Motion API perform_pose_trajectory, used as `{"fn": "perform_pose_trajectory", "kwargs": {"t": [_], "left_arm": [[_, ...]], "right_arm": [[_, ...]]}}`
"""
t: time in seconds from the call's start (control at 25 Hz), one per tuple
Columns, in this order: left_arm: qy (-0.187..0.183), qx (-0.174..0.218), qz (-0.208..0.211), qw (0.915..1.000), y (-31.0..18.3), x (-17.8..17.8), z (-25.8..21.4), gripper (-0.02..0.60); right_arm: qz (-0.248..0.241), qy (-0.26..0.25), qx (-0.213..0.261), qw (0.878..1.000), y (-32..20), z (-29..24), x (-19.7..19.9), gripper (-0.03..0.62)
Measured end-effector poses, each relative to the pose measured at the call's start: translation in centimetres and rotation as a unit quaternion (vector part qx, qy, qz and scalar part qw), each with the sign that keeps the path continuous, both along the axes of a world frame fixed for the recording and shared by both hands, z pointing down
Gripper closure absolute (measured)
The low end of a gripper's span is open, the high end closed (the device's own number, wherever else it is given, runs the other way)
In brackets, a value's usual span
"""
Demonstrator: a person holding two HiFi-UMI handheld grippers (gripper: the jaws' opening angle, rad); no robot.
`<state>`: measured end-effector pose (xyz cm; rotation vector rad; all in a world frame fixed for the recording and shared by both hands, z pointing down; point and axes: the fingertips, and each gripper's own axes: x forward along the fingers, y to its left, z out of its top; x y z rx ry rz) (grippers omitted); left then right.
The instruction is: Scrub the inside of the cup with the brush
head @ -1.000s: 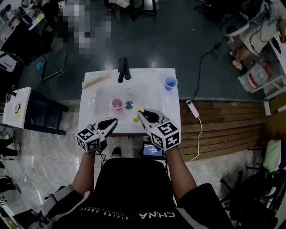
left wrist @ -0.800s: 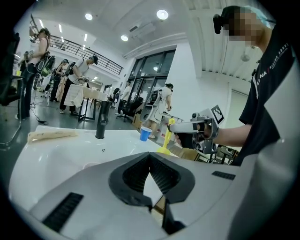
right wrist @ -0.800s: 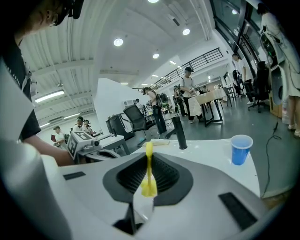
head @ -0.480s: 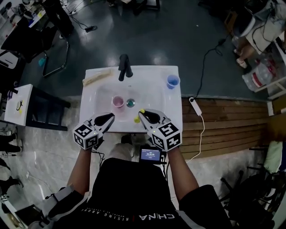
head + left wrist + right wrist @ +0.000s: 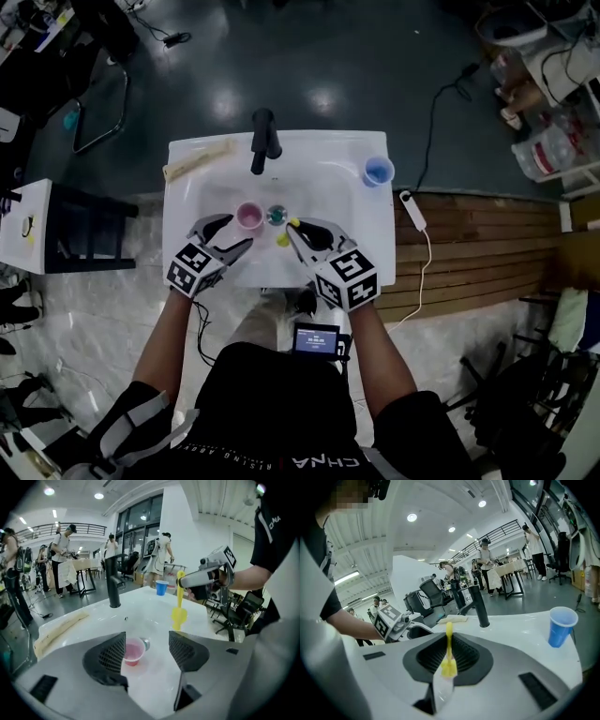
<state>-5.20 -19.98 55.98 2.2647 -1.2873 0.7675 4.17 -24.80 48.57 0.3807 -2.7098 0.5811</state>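
A white sink [image 5: 328, 164] is carrying everything. A pink cup [image 5: 248, 217] is standing in its basin just ahead of the left gripper [image 5: 239, 231], with a drain [image 5: 276, 216] sitting beside it. A black faucet [image 5: 263, 139] is rising farther ahead, and a beige cloth [image 5: 199, 159] is lying beyond to that gripper's left. A blue cup [image 5: 378, 171] is standing on the rim beyond the right gripper [image 5: 292, 230].

A: What floor does the room have?

B: It is dark and glossy [image 5: 375, 66], with bright spots of reflected light. A strip of wooden planks [image 5: 478, 253] runs at the right, and there are pale marbled tiles [image 5: 94, 319] at the left.

A: And the walls?

B: They are white, with tall dark-framed windows [image 5: 140, 524] and a railed gallery [image 5: 89, 527] above. Round lights [image 5: 411, 517] sit in the ceiling. People stand around a table [image 5: 77, 566] far back.
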Motion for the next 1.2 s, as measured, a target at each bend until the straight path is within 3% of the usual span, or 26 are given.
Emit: {"fn": "perform_pose_trajectory", "kwargs": {"t": [0.16,0.76,1.2], "left_arm": [[-0.034,-0.032,0.016,0.9988,-1.6,-1.1,3.5,0.230],[-0.057,-0.060,0.044,0.9956,-3.9,-0.9,9.9,0.230],[-0.064,-0.070,0.047,0.9943,-4.8,-1.4,10.7,0.232]], "right_arm": [[-0.005,-0.001,-0.006,1.000,-0.9,1.1,-2.8,0.554],[-0.027,-0.013,-0.010,1.000,-3.3,5.5,-9.5,0.554],[-0.094,0.027,0.019,0.995,-1.8,10.1,-13.8,0.554]]}}
